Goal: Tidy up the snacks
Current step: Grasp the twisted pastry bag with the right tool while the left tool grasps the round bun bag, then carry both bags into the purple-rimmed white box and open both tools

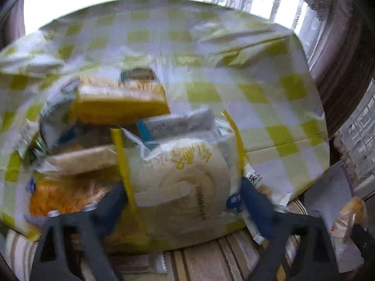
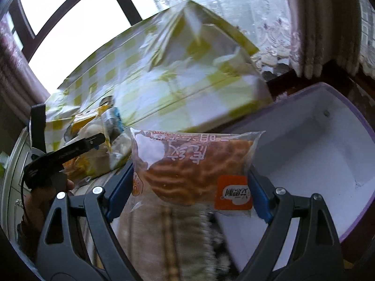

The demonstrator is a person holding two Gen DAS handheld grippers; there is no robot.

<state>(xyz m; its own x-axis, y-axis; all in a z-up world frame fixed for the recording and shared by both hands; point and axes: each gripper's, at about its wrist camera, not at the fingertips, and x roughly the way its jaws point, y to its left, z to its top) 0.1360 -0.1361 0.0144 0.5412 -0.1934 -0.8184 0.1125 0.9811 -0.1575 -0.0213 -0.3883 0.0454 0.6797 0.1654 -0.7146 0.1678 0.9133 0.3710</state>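
Early in the job, by the look of it: the white bin (image 2: 323, 145) with the purple rim at the right has nothing in the part that shows, and its near left corner is hidden behind the packet. The checked bag (image 1: 234, 75) to the left is still stuffed with snacks. Left side of the bag mouth: a yellow box (image 1: 117, 103) on top, a grey packet (image 1: 178, 121) beside it, a pale bar (image 1: 82, 159) and an orange packet (image 1: 63, 194) lower down near the striped cloth (image 1: 211, 253). The left gripper (image 1: 182, 201) is at the bag mouth, jaws wide, with the round cake packet (image 1: 182, 180) between them; the blue pads sit at its two edges, but blur hides whether they press, so firm grip or not I cannot tell. To the right, the right gripper (image 2: 191, 192) has jaws wide and clamped on both sides of a waffle packet (image 2: 194, 171), lifted clear of the cloth, just at the bin's near left edge, not yet over the middle. Judgement: one packet about to go in, one being picked, the rest of the bag left to sort.
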